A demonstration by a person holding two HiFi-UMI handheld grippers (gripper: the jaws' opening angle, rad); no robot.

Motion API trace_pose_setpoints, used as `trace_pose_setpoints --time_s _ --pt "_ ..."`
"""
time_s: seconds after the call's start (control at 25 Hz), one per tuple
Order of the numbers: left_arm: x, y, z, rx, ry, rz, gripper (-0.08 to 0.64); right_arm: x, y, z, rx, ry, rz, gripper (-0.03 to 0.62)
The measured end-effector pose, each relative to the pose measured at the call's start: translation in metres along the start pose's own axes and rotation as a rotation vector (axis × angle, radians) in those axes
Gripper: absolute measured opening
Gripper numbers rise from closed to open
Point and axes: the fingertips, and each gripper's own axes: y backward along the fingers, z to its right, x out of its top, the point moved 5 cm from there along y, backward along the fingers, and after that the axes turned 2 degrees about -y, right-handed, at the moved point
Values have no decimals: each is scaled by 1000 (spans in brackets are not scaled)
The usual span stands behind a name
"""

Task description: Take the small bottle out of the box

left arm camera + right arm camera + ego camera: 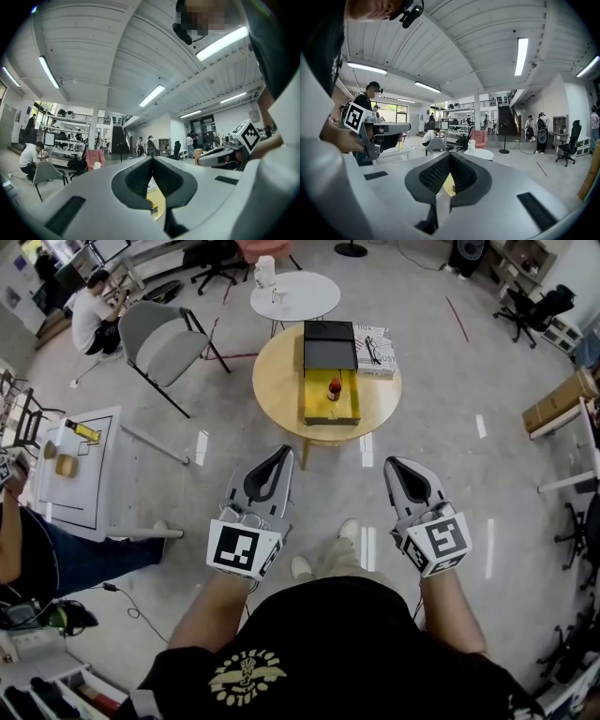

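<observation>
A small bottle [335, 388] with a red cap stands upright in an open box [319, 407] with a yellow inside and a black lid, on a round wooden table [277, 381] ahead of me. My left gripper [284, 450] and right gripper [391, 462] are held side by side, short of the table's near edge and well apart from the box. Both point toward the table, and their jaws meet at the tips with nothing between them. A sliver of yellow shows between the pads in the left gripper view [152, 158] and in the right gripper view [448, 153].
A patterned book [375, 351] lies beside the box's lid. A grey folding chair [164, 343] stands left of the table, a small white round table [295, 298] with a cup [265, 271] behind it. At the far left are a white worktable [80, 465] and a seated person [89, 310].
</observation>
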Motion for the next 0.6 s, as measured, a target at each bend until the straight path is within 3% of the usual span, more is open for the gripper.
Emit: trace_pose_setpoints --time_s 0.6 --pt "-4 -90 -21 42 -12 -29 17 2 -57 71 35 -39 -13 14"
